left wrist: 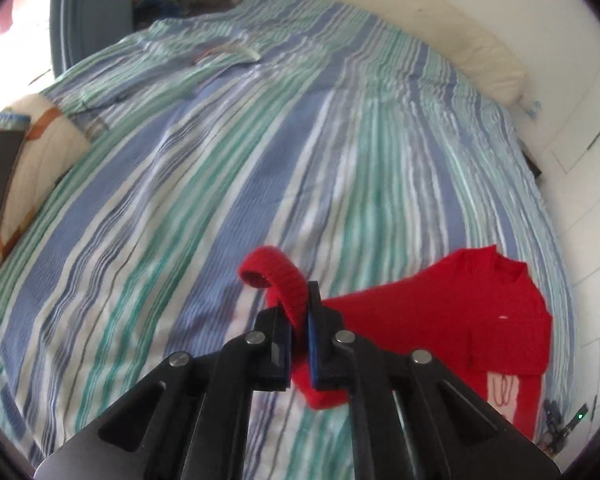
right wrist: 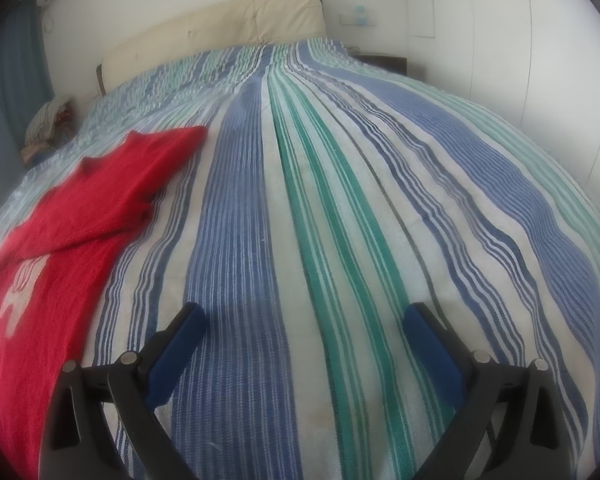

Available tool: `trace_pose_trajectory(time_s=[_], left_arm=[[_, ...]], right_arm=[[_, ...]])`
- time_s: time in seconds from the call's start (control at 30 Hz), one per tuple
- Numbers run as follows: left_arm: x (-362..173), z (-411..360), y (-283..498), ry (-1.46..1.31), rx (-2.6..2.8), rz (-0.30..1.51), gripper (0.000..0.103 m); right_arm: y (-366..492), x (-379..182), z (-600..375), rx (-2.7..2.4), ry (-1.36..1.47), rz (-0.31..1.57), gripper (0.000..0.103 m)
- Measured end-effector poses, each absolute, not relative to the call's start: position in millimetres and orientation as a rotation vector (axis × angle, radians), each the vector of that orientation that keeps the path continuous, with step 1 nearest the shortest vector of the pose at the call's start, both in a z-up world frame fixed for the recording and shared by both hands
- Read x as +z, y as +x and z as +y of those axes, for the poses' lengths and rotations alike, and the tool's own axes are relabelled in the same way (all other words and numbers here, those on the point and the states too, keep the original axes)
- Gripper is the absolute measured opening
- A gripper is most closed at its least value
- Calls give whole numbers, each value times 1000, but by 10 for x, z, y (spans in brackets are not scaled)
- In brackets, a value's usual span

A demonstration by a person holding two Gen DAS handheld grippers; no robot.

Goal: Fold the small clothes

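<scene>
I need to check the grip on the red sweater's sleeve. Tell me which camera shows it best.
The left wrist view. There the left gripper is shut on the sleeve cuff of the red sweater, close up. The right wrist view shows only the sweater's body beside the open right gripper, no grip.

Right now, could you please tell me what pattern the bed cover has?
The bed cover has blue, green and white stripes, clearest in the right wrist view.

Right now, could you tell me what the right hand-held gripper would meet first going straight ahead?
Probably only the striped bedspread: the open right hand-held gripper points along bare cover. The red sweater lies off left.
</scene>
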State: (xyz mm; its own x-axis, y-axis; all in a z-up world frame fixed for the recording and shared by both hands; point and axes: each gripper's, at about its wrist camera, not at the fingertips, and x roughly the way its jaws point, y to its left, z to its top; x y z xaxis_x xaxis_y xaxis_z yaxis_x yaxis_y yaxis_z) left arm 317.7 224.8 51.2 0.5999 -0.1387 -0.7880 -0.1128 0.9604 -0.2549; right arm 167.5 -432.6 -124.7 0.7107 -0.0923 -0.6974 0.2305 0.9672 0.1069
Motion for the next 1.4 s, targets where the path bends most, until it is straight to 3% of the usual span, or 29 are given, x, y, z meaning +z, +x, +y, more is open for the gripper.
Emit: trace_pose_trajectory(time_s=[0.17, 0.27, 0.4, 0.47, 0.5, 0.53, 0.67, 0.8, 1.1, 1.4], left_arm=[[1381, 887, 3348, -101, -287, 825, 4], [1421, 160, 3393, -34, -412, 827, 4], [1085, -605, 3469, -13, -520, 856, 6], [841, -909, 3498, 13, -565, 902, 25], [716, -1019, 3511, 38, -546, 938, 58], [609, -1058, 3515, 59, -512, 955, 78], [441, -837, 3381, 55, -427, 955, 80], [213, -254, 3153, -7, -304, 969, 90], [-441, 1113, 2289, -2, 17, 962, 90], [-1029, 1433, 2009, -94, 72, 921, 99]], right_arm=[[1695, -1250, -4301, -191, 174, 769, 100], [1695, -1246, -4294, -192, 173, 769, 100], [1698, -1241, -4287, -190, 175, 767, 100], [1696, -1242, -4290, -190, 176, 767, 100], [1698, -1241, -4288, -189, 176, 767, 100], [1697, -1241, -4287, -189, 176, 766, 100], [1698, -1236, -4290, -188, 179, 765, 100], [1703, -1234, -4295, -185, 183, 765, 100], [1718, -1246, -4284, -188, 172, 776, 102], [1725, -1257, -4267, -193, 162, 777, 102]])
